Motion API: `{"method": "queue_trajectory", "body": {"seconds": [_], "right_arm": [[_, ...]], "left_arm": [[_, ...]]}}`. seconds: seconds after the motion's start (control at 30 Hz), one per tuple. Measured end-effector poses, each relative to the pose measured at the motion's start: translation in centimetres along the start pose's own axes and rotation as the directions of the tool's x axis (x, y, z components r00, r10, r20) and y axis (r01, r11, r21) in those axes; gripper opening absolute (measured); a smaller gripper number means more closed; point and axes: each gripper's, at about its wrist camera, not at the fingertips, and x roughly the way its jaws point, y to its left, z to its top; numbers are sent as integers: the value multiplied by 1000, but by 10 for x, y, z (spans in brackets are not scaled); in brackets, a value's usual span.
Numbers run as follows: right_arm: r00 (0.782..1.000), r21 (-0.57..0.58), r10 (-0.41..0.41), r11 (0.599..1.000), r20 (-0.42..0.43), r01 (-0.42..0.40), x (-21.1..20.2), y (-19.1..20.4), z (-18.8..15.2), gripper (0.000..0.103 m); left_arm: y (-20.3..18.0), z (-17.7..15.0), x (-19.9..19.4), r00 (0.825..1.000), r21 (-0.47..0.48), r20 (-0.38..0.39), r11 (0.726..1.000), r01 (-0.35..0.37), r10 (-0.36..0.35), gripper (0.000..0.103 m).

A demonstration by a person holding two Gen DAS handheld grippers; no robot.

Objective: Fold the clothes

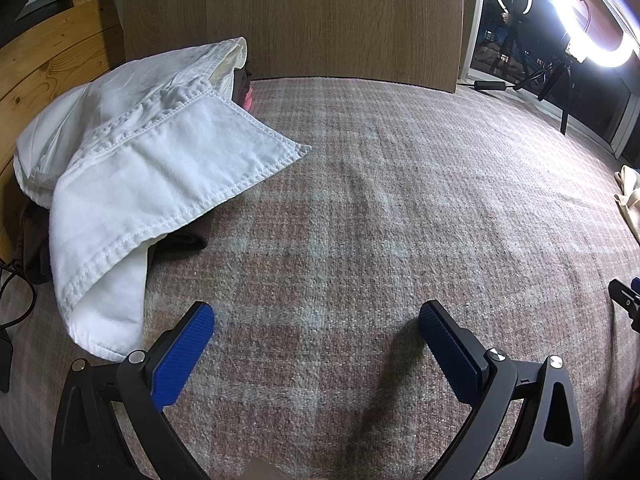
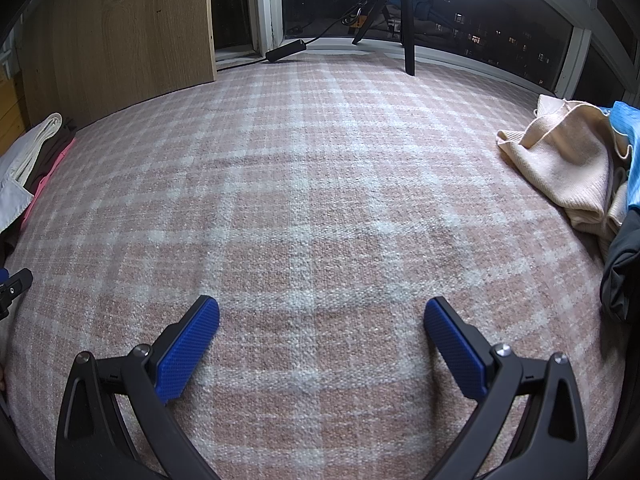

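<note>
A white garment [image 1: 132,184] lies draped over a pile of dark and pink clothes at the left of the left wrist view, its hem hanging toward me. My left gripper [image 1: 316,312] stands open over the plaid blanket [image 1: 380,200], right of that garment, with nothing between its blue pads. In the right wrist view my right gripper [image 2: 320,308] is open too, over bare plaid blanket [image 2: 320,160]. A cream knitted garment [image 2: 568,164] lies crumpled at the right edge, beside light blue cloth [image 2: 632,152] and a dark garment [image 2: 620,272]. The white pile's edge [image 2: 16,176] shows far left.
A wooden board [image 1: 296,20] stands at the back of the blanket, with pine panelling [image 1: 52,64] at the left. A lit ring light [image 1: 588,12] on a tripod [image 2: 408,28] stands by the dark window, its cable and a black adapter [image 2: 286,50] trailing along the sill.
</note>
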Motion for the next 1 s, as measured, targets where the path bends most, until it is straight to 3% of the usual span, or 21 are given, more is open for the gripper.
{"method": "queue_trajectory", "body": {"seconds": [1.0], "right_arm": [[1000, 10, -5, 1000, -14, 5, 0, 1, 1, 103]], "left_arm": [[-2, 4, 3, 1000, 6, -23, 1000, 6, -6, 102]]}}
